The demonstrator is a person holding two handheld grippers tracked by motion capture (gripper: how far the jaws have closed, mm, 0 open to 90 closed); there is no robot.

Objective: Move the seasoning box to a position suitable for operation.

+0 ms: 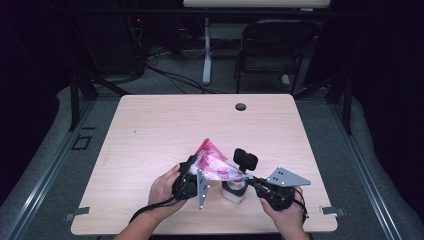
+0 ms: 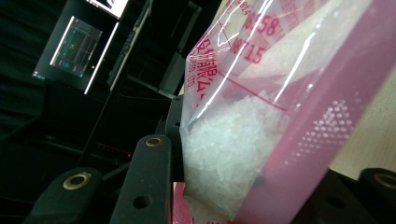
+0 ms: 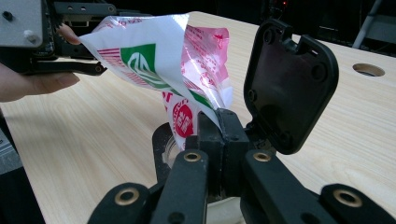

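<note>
A clear plastic bag with pink and red print (image 1: 216, 166) hangs tilted between both grippers above the table's front edge. My left gripper (image 1: 195, 162) is shut on its raised end; in the left gripper view white granules (image 2: 224, 149) fill the bag (image 2: 289, 93) between the jaws. My right gripper (image 3: 218, 116) is shut on the bag's lower corner (image 3: 187, 116). That corner hangs over a small white jar (image 1: 233, 192) whose black flip lid (image 3: 289, 88) stands open. The other hand and left gripper (image 3: 51, 42) hold the bag's top (image 3: 149, 51).
The light wood table (image 1: 150, 130) has a round cable hole (image 1: 241, 106) near its far edge. Beyond it stand a black chair (image 1: 272, 45) and a desk leg (image 1: 206, 55), with cables on the floor. A lit monitor (image 2: 74, 51) sits in the dark background.
</note>
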